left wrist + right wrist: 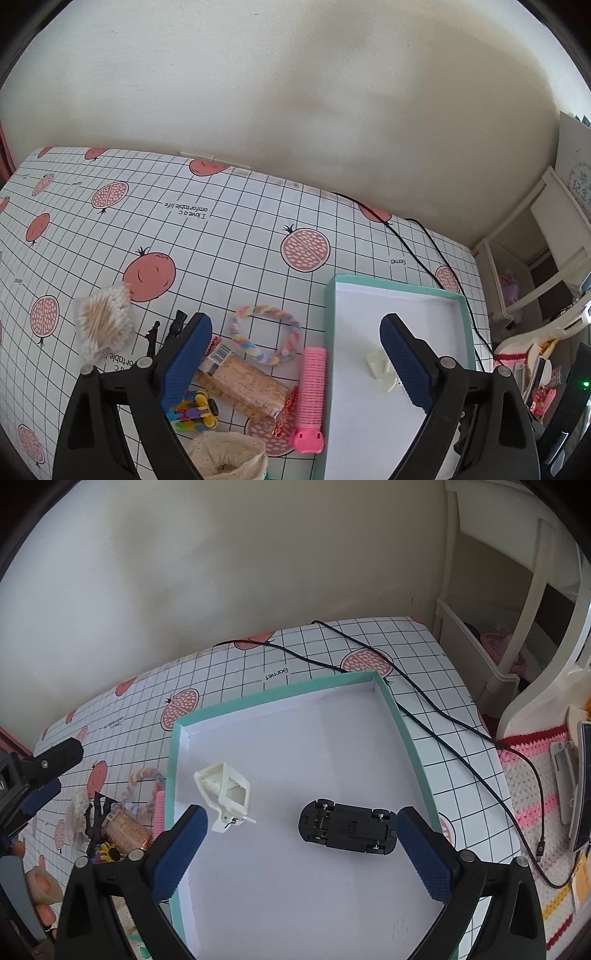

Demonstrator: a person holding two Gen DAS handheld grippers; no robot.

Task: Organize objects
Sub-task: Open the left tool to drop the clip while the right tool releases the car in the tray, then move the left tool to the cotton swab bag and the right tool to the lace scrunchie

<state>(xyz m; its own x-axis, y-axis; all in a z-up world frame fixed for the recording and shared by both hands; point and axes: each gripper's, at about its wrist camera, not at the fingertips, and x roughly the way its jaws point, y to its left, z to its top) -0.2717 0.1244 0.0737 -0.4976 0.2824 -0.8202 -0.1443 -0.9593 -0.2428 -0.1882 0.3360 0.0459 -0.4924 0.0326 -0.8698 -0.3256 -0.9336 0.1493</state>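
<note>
While both claws (left (295, 369), right (301, 845)) gape empty, toy car (347, 829) lies in tray (391, 701).

The left gripper (295, 354) hangs above the table (229, 236) with its jaws wide apart and nothing between them. Under its left finger (186, 363) lie a cracker packet (242, 386), a small colourful toy (194, 408) and black clips (166, 332). A bundle of cotton swabs (103, 321) lies towards the table's left edge. A braided pastel ring (264, 334) sits just beside a pink comb (312, 395), which lies along the left wall of a teal-rimmed tray (332, 314). Inside the tray, a cream plastic piece (380, 369) shows beside the right finger (406, 363). A black cable (424, 251) runs past the tray's far corner.
</note>
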